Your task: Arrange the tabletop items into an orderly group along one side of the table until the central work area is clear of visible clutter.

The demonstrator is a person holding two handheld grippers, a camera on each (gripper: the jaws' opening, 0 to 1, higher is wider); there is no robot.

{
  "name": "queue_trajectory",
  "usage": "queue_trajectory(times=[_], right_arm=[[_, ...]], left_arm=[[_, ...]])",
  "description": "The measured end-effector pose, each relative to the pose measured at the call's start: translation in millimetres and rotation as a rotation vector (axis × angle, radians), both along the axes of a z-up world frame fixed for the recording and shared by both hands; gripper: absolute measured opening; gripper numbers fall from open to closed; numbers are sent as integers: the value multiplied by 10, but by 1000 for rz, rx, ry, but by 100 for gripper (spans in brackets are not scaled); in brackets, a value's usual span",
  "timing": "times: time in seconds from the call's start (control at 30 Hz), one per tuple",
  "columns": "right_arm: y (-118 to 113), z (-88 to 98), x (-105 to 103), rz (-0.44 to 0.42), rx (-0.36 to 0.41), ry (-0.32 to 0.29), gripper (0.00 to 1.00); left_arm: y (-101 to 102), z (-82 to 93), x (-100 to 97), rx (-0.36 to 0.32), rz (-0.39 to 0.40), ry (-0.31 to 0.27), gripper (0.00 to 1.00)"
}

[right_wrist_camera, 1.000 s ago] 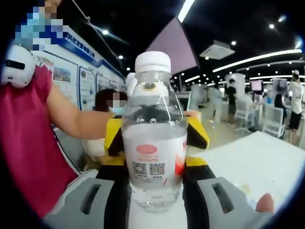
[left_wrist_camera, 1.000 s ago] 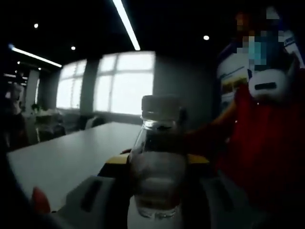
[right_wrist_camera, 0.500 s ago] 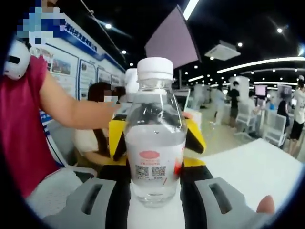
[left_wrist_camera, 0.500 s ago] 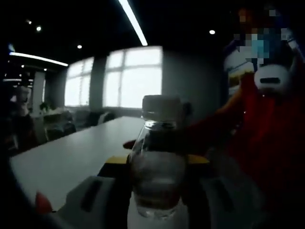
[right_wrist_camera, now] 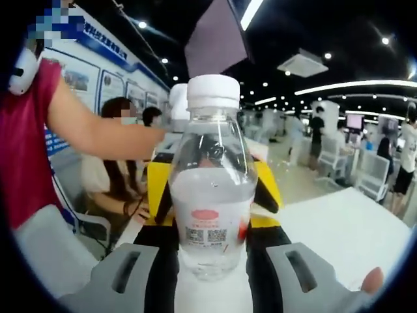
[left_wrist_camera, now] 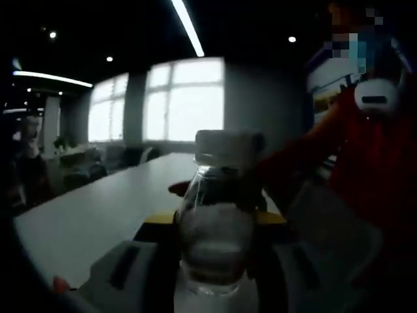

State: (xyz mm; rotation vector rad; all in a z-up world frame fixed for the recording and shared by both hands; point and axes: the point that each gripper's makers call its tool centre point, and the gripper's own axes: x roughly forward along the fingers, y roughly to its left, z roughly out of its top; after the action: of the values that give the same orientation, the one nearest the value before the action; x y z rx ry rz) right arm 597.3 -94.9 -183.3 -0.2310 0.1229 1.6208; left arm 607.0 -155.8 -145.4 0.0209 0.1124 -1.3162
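A clear water bottle (left_wrist_camera: 215, 228) with a white cap and a red-marked label stands upright between the jaws of my left gripper (left_wrist_camera: 215, 274), which looks shut on its lower body. In the right gripper view the same bottle (right_wrist_camera: 212, 202) sits between the jaws of my right gripper (right_wrist_camera: 212, 267), also closed on it. The two grippers face each other across the bottle: the yellow-and-black front of the right gripper (left_wrist_camera: 156, 218) shows behind it in the left gripper view, and that of the left gripper (right_wrist_camera: 156, 189) in the right gripper view.
A long white table (left_wrist_camera: 98, 208) stretches toward bright windows, and a corner of it (right_wrist_camera: 339, 228) shows at the lower right. The person in a red shirt (left_wrist_camera: 378, 169) stands close, an arm (right_wrist_camera: 104, 134) reaching in. A seated person (right_wrist_camera: 111, 176) and chairs (right_wrist_camera: 374, 173) lie beyond.
Both views have shifted and the background has slid, while the bottle stays fixed between both pairs of jaws. The person's arm now reaches further across behind the bottle.
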Motion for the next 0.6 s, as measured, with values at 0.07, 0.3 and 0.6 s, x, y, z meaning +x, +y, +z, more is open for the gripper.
queue_trajectory(times=[0.07,0.3,0.6], right_arm=[[33,-132,94,-10,-20,2,39],[88,-551,345,-38,-89,0,39],[84,-917,550,-64,-222,-34,40]], left_arm=[[31,-122,94,4,-2,10,40],[90,-519,328,43,-12,45,40],[135,-877,513,93,-20,82,40]])
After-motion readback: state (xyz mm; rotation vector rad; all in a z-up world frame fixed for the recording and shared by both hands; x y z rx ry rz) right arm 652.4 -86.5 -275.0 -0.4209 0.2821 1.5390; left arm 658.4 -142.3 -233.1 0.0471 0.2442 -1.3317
